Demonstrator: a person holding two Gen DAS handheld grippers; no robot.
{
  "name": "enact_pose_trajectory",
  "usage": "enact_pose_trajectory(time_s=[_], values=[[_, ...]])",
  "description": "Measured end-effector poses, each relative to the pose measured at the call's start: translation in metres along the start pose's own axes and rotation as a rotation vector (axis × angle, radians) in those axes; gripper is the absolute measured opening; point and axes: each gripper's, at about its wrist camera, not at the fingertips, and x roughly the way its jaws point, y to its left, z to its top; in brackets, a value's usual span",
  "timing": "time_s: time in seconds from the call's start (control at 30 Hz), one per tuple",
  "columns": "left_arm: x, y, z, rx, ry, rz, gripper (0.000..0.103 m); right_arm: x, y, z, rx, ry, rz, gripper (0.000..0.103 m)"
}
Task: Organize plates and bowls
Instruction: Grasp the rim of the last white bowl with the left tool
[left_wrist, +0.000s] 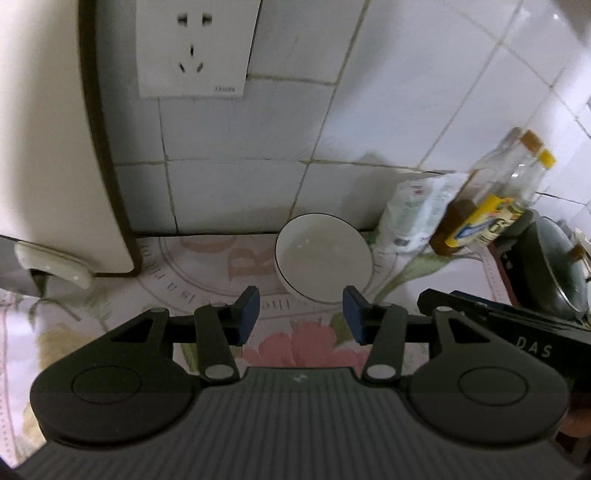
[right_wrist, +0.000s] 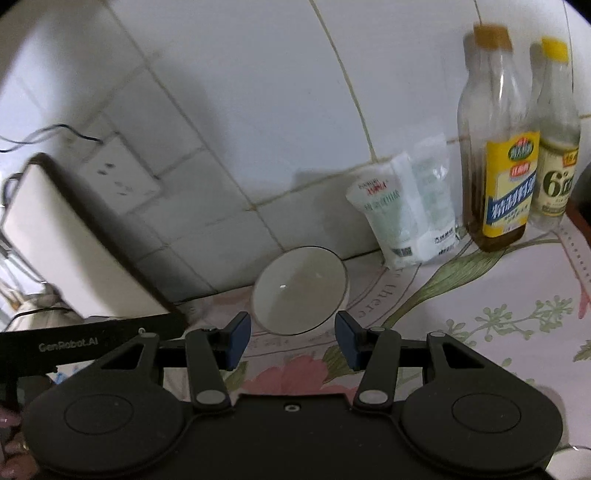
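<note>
Bowl (left_wrist: 323, 258) sits empty on the floral cloth (right_wrist: 480, 314) by the wall — both claws, left gripper (left_wrist: 300, 315) and right gripper (right_wrist: 293, 339), released and empty just short of it — approach the rim squarely, clear of the bottles (right_wrist: 495, 147).

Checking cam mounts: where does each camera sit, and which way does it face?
Left wrist: on the left gripper, facing down at a white bowl by the tiled wall; own open fingers show.
Right wrist: on the right gripper, facing the same bowl; open fingers, fingertips at left edge.
Shared: bowl, bottles, floral cloth.
</note>
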Motion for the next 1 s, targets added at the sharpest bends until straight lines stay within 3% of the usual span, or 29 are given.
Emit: enact_pose_trajectory(time_s=[0.33,0.63,0.7,0.77,0.83,1.0], values=[[0.085,0.019,0.010,-0.027,0.042,0.033,0.049,0.081,-0.029,0.005,0.104,0.080,-0.051,0.056],[0.122,0.029,0.020,-0.018,0.100,0.037,0.044,0.112,-0.032,0.004,0.122,0.137,-0.057,0.055],[0.125,0.026,0.021,0.001,0.103,0.040,0.038,0.115,-0.031,0.005,0.132,0.142,-0.052,0.051],[0.128,0.024,0.021,0.008,0.106,0.040,0.022,0.120,-0.032,0.006,0.155,0.151,-0.044,0.041],[0.133,0.024,0.020,-0.010,0.127,0.025,0.012,0.125,-0.032,0.006,0.187,0.168,-0.056,0.026],[0.128,0.016,0.017,-0.003,0.132,0.034,0.009,0.123,-0.031,0.008,0.221,0.179,-0.089,0.024]])
